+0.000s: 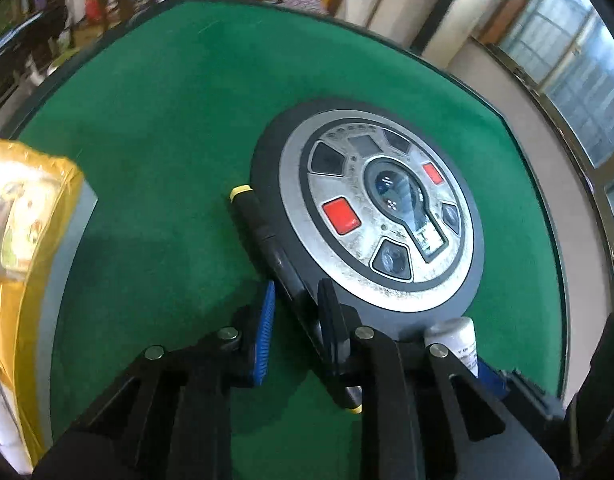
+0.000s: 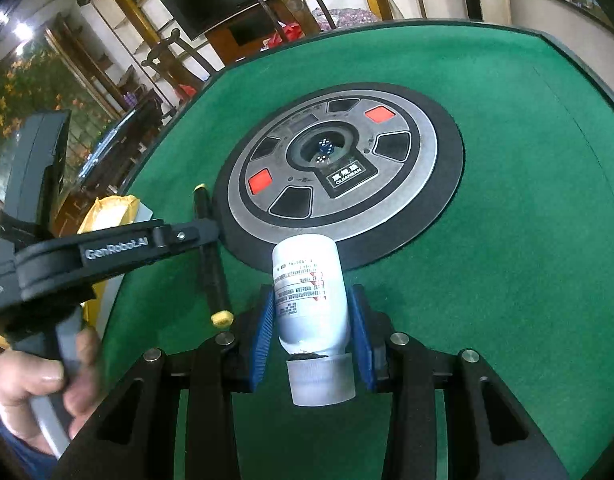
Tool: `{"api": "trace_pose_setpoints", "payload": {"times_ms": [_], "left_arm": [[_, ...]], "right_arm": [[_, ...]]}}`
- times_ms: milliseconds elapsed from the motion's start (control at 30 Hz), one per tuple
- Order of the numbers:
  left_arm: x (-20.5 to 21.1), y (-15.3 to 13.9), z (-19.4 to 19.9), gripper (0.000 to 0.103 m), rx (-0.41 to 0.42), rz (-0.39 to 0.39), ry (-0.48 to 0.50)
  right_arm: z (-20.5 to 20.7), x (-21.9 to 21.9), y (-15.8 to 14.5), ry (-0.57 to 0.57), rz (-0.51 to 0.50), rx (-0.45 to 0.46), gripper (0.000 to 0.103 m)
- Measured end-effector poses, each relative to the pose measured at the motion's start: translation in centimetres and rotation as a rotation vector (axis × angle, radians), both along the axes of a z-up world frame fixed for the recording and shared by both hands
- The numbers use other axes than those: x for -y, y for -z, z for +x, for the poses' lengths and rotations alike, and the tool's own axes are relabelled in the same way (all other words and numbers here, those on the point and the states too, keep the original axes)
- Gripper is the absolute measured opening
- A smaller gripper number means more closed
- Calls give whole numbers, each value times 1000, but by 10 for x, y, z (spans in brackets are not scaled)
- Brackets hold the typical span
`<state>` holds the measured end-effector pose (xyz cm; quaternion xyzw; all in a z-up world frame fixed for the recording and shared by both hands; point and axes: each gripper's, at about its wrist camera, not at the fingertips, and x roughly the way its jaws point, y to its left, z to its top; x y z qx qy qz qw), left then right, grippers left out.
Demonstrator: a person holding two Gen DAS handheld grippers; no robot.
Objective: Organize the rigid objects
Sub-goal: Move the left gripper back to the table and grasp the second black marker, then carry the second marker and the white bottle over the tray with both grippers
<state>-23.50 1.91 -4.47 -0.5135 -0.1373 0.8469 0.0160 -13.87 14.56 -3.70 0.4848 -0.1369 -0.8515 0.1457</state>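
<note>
Green felt tabletop (image 2: 507,220) with a round grey-and-black dice console (image 2: 339,168) at its centre. The left gripper (image 1: 297,320) is clamped on a slim black marker pen with yellow ends (image 1: 263,236), which lies on the felt just beside the console's near-left rim; the pads pinch the barrel near its nearer end. From the right wrist view the left gripper reaches in from the left edge over the pen, with a person's hand (image 2: 39,384) on its grey handle. The right gripper (image 2: 313,332) is closed around a white plastic pill bottle with a printed label (image 2: 309,292), cap end toward the camera, bottom end over the console's near rim. A yellow padded packet (image 1: 23,240) sits on a grey tray (image 1: 63,264) at the tabletop's left edge, probably the drop-off. Progress looks early to middle: both items are grasped, neither is placed. Left to do: carry the pen and bottle to the tray and release them.
</note>
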Motion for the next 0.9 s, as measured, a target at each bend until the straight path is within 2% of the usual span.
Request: {"api": "trace_pose_setpoints", "payload": {"times_ms": [200,367,467,600,900], "left_arm": [[24,0,57,13,-68,52,55],[31,-1,110,12,-126,81,80],[27,-7,122,12,-161,69,97],[20,-12,126,12,-202,3,106],[22,-22,132,12,-247,31,117]], "right_arm": [[10,-4,-4,-16,-7,-13,32],[14,12,-8,-43,16,-40,32],[17,20,-10,-63,26,-56,32],[21,27,-11,-78,38,-72,32],[28,29,-15,-56,25,-101,32]]}}
